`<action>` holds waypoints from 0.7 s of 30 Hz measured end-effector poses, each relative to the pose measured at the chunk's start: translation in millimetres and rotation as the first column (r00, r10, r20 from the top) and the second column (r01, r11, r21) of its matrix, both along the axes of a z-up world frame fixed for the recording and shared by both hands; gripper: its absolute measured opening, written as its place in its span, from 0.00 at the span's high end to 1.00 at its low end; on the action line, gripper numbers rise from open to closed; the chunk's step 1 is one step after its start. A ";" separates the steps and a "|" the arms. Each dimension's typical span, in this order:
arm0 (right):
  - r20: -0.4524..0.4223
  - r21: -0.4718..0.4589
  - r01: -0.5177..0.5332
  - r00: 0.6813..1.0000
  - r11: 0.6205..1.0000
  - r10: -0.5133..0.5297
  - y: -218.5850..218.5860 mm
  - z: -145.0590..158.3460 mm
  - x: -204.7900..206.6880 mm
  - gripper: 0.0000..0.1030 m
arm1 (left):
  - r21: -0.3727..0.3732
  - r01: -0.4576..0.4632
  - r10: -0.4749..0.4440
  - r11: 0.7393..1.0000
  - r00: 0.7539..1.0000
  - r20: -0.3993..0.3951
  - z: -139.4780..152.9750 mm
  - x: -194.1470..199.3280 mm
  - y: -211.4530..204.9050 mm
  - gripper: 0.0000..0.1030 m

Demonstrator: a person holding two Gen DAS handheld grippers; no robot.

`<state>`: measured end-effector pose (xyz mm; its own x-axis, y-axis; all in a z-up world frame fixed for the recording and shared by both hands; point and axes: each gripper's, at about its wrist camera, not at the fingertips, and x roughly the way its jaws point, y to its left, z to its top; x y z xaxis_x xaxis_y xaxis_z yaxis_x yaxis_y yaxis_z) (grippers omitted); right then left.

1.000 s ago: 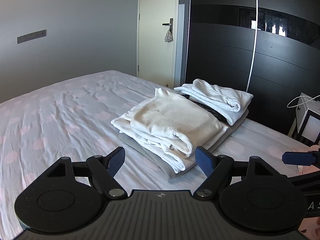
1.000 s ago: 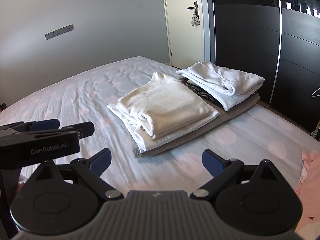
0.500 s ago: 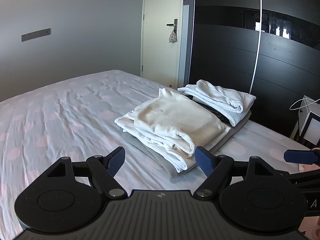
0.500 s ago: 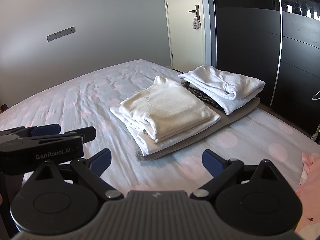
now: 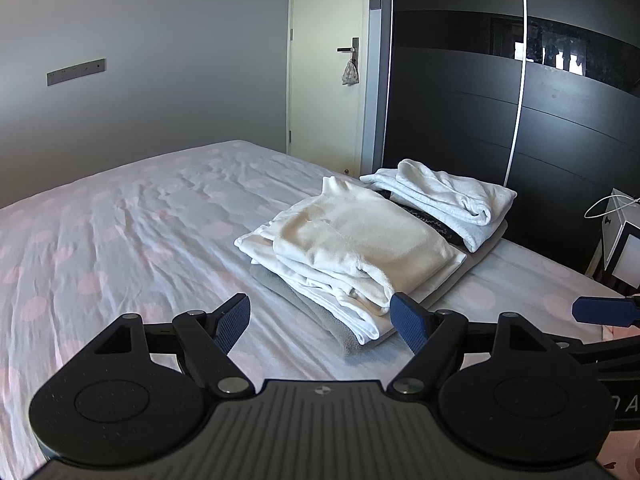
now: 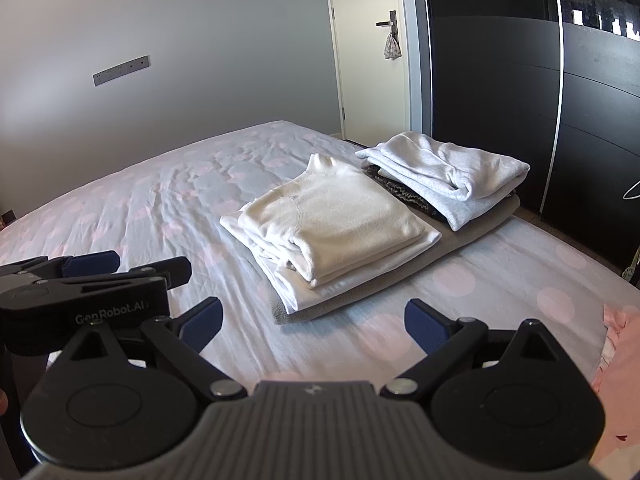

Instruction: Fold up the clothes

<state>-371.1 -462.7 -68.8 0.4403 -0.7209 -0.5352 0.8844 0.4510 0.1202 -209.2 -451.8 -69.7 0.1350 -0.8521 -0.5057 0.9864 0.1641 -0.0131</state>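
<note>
The left tool is hovering with its blue-padded fingers spread wide and nothing between them, low over the bed on the near side of the folded clothes. The bed is wearing a pale sheet with faint pink dots, lying slightly wrinkled.

Taking the cream sweater as the landmark: it is lying folded on top of a white garment, and both are resting on a grey folded layer spread flat on the bed. Just to the right of the sweater and farther back, a light grey folded garment is sitting on a dark patterned piece, on the same grey layer. Behind and to the right of the sweater, a pale door with a small pouch hanging from its handle is standing beside a dark wardrobe.

The right tool is also gaping, released and empty, in front of the sweater and apart from it. At the far right edge, nearer than the sweater, some pink fabric is lying on the bed.
</note>
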 end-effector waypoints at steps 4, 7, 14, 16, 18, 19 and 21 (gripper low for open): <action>0.002 -0.004 0.000 1.000 1.000 0.000 1.1 0.6 -0.1 0.05 | -0.001 -0.001 0.001 1.000 1.000 -0.003 0.9 0.2 0.5 0.26; 0.004 -0.007 -0.001 1.000 1.000 0.001 1.5 1.2 0.1 0.05 | -0.001 -0.001 0.001 1.000 1.000 -0.005 1.4 0.5 1.0 0.26; -0.004 -0.015 -0.001 1.000 1.000 0.001 2.0 1.0 1.8 0.05 | 0.005 0.000 0.000 1.000 1.000 -0.007 1.5 1.3 0.9 0.26; -0.005 -0.015 0.000 1.000 1.000 0.000 2.0 0.9 2.1 0.05 | 0.006 0.000 0.000 1.000 1.000 -0.008 1.3 1.4 0.9 0.26; -0.006 -0.015 0.000 1.000 1.000 -0.001 2.3 1.0 2.2 0.05 | 0.007 -0.002 0.002 1.000 1.000 -0.009 1.2 1.3 1.1 0.26; -0.007 -0.015 0.001 1.000 1.000 -0.001 2.4 1.1 2.2 0.05 | 0.007 -0.002 0.003 1.000 1.000 -0.009 1.1 1.2 1.1 0.26; -0.007 -0.016 0.001 1.000 1.000 -0.001 2.3 1.2 2.2 0.05 | 0.008 -0.003 0.003 1.000 1.000 -0.009 1.0 1.0 1.1 0.26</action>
<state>-368.9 -460.4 -67.6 0.4358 -0.7296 -0.5270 0.8856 0.4521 0.1064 -208.2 -450.7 -68.7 0.1334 -0.8478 -0.5133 0.9856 0.1676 -0.0206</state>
